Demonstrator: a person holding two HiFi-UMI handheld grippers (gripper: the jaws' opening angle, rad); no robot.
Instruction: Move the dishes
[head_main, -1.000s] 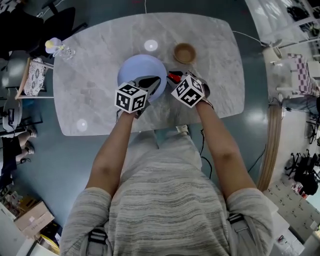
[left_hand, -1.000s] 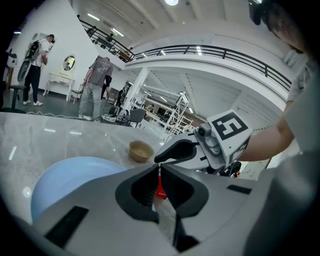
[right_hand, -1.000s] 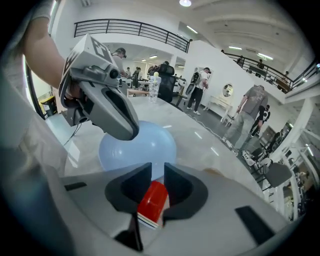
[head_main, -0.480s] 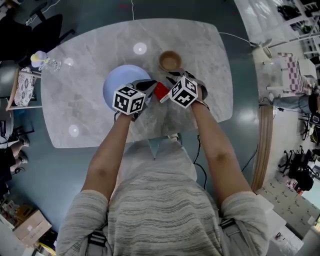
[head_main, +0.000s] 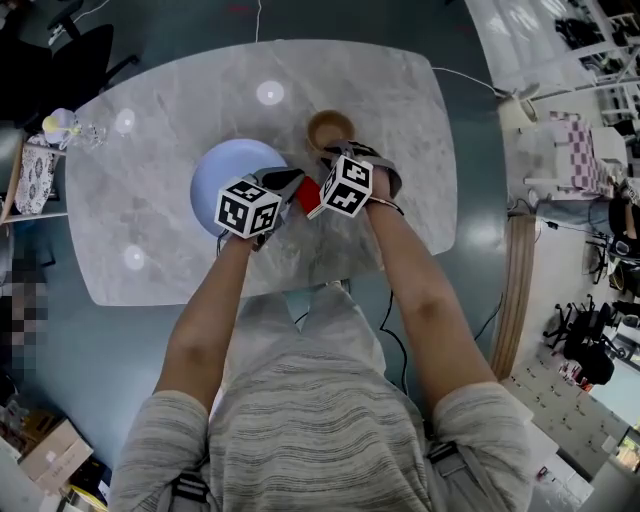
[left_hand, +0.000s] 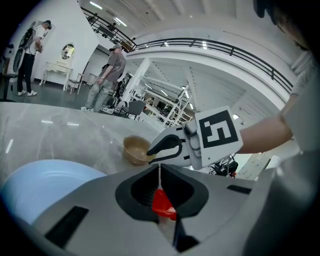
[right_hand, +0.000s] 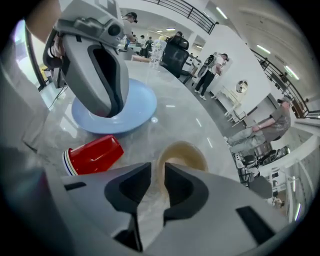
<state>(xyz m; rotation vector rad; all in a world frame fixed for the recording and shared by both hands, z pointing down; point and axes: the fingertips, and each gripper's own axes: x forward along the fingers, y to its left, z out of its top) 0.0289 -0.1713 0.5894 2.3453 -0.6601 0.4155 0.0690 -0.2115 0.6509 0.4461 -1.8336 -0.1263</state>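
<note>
Three dishes, blue plate (head_main: 222, 166), tan bowl (head_main: 328, 127), striped-rim red cup (head_main: 308, 193)

A pale blue plate (head_main: 222, 168) sits flat on the marble table (head_main: 150, 235). Just beside it, a red cup (head_main: 309, 194) lies on its side. A tan bowl (head_main: 328, 128) stands upright nearby.

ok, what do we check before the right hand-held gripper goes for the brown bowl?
1. Right hand-held gripper jaws apart, just been opening, pinching nothing: ok.
2. Brown bowl upright, apparently empty, in line with the jaw gap: ok.
3. Bowl rim between the jaws: cannot tell, near rim hidden.
4. Red cup on its side close by, may get bumped: not ok.
5. Left hand-held gripper jaws together, empty, by the blue plate, away from the bowl: ok.
</note>
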